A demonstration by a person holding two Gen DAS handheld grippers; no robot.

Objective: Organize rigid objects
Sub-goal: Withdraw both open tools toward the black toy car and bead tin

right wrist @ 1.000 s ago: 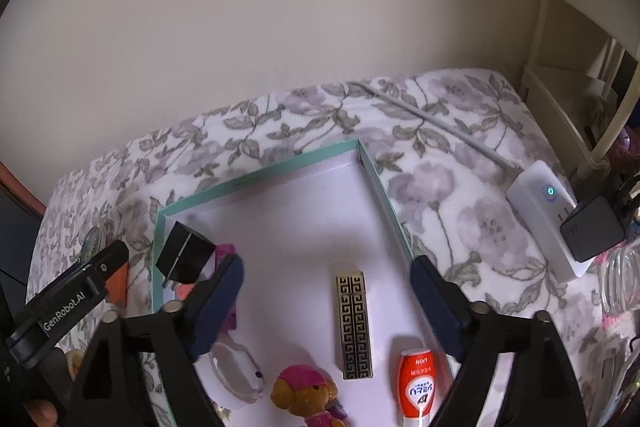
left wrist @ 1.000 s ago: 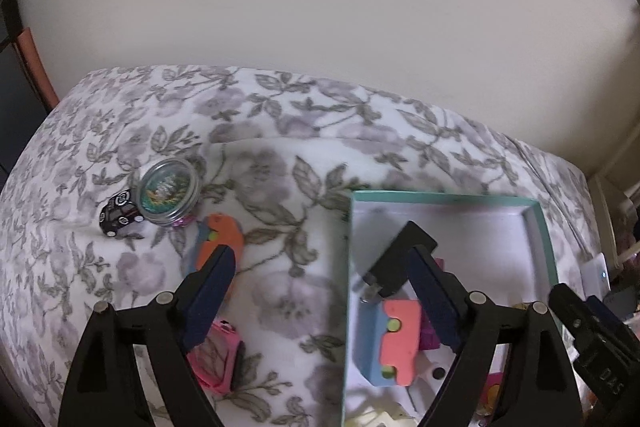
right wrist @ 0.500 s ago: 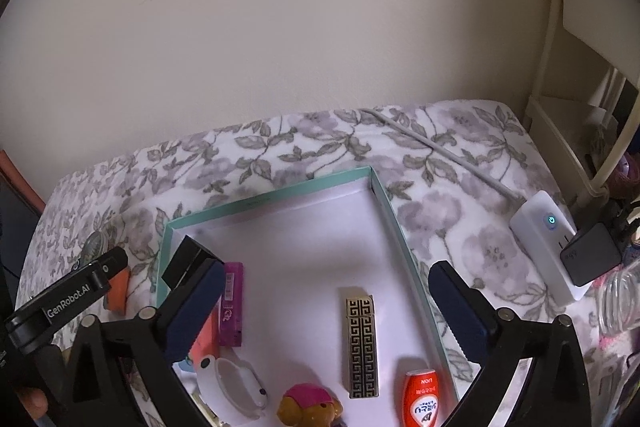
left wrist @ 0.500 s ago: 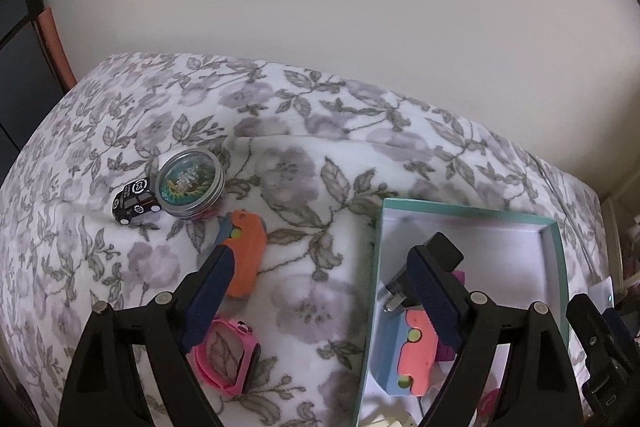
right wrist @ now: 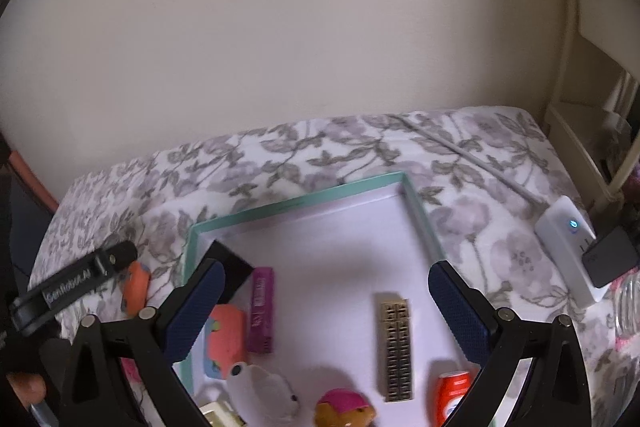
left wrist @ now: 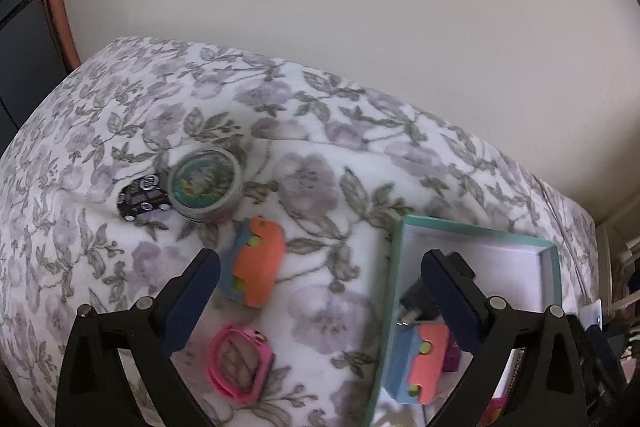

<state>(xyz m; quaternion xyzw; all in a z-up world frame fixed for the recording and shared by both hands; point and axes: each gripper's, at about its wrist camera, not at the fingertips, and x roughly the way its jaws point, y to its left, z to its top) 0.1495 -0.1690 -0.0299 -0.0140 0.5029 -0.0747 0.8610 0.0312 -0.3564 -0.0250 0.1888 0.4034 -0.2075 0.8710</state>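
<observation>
Left gripper [left wrist: 320, 279], jaws wide after just opening, empty, above orange toy car [left wrist: 256, 261] on the bed [left wrist: 332, 187]. Right gripper [right wrist: 326, 301], jaws wide, empty, over teal box [right wrist: 304, 201] mid-bed.

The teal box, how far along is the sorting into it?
Partly done: the teal box already holds a gold patterned bar and purple stick. Both the left gripper and right gripper are open, holding nothing. The orange toy car, pink watch and round tin remain on the blanket.

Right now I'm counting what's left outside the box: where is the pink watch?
In the left wrist view, the pink watch lies on the floral blanket, left of the box and just below the orange toy car.
</observation>
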